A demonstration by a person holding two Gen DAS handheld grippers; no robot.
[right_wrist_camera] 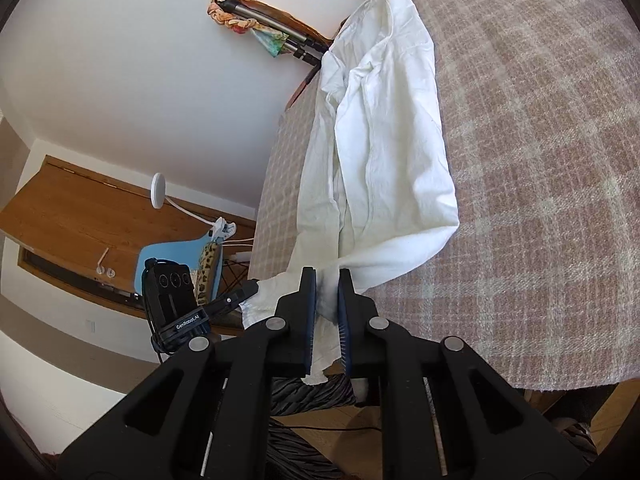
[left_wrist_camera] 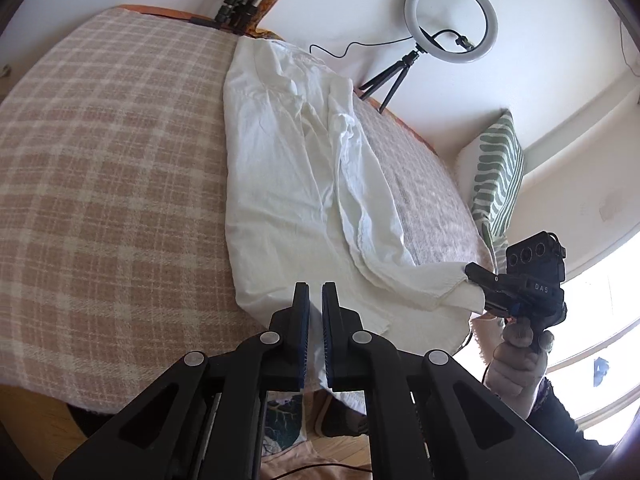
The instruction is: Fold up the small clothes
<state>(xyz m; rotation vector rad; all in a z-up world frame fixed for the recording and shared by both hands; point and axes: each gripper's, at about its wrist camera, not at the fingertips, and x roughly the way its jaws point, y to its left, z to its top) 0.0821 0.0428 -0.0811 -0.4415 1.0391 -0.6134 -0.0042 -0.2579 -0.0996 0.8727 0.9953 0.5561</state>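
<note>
White garment lies long on plaid bed, near end at 6 o'clock. Left gripper and right gripper each pinch hem corner, fingers nearly closed. Step: holding bottom edge. Next: lift, carry toward 12 o'clock, fold.

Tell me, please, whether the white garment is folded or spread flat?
Partly folded: the garment lies lengthwise on the plaid blanket, one side doubled over into a long rumpled layer, not flat.

The cloth was white. The blanket had pink and cream checks. At the right of the frame, the pillow had green and white stripes. The chair was blue.
</note>
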